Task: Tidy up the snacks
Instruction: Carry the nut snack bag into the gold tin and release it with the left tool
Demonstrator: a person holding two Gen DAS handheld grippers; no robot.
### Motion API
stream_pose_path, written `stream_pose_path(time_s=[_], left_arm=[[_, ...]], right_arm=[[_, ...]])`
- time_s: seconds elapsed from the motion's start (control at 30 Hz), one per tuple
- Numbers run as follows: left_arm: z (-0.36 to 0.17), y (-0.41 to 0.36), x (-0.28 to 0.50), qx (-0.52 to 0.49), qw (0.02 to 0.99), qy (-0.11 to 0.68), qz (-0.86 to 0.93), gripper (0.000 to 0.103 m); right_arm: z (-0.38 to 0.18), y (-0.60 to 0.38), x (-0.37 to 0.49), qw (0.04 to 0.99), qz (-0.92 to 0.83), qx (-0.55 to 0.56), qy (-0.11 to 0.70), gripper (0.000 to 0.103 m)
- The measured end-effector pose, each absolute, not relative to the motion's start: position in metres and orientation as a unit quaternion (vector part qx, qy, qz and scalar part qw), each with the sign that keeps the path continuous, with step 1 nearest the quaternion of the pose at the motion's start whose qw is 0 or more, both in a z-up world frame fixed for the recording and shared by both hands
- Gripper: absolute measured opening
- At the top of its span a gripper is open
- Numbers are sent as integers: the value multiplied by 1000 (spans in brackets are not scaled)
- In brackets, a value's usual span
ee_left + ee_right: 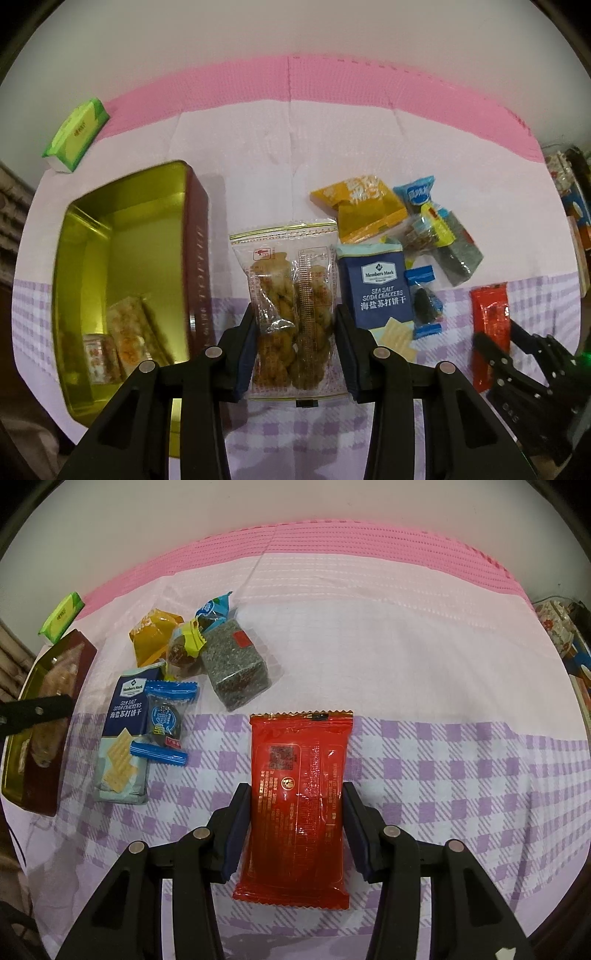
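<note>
From the left wrist view, the left tongs point(295, 347) are clamped on a clear packet of fried twists point(291, 314), their pads pressing its two long edges near the lower half while the sealed top juts out ahead of them. It looks light and crinkly, and the twists inside seem brittle, so I would judge a squeeze on the film edges safer than one across the middle. Just left of the tongs stands the open gold tin point(122, 266) with dark red outer walls, a few wrapped sweets point(122, 339) lying in its near corner. To the right of the tongs lies a navy cracker pack point(380, 291), and beyond it a loose heap of small wrapped snacks point(424, 229); far ahead to the left sits a green tissue pack point(75, 136). In the right wrist view, the right tongs point(297, 830) stand on either side of a red foil packet point(297, 805), pads touching its sides, though I cannot tell whether they grip it or it lies on the cloth. The foil looks glossy and slippery, flat and fairly soft. The worktop wears a cloth point(443, 775) in lilac check nearby, pale pink further out, with a brighter pink band before a plain wall; clutter shows at the far right edge.
</note>
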State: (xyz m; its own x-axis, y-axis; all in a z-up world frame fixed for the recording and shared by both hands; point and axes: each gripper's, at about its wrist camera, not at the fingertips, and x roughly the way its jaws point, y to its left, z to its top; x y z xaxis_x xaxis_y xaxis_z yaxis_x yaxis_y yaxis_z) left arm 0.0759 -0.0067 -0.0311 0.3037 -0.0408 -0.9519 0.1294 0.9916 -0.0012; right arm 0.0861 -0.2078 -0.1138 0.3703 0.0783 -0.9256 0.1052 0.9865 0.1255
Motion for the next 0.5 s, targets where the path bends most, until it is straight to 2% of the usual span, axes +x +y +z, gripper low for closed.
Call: stream_pose_path(time_s=[0.27, 0.5], left_arm=[[9, 27, 69, 16, 825, 563, -41, 40], [17, 86, 72, 12, 831, 555, 8, 40]], right_arm=[[-113, -208, 86, 824, -12, 81, 561, 47], [-114, -207, 86, 823, -14, 83, 561, 47]])
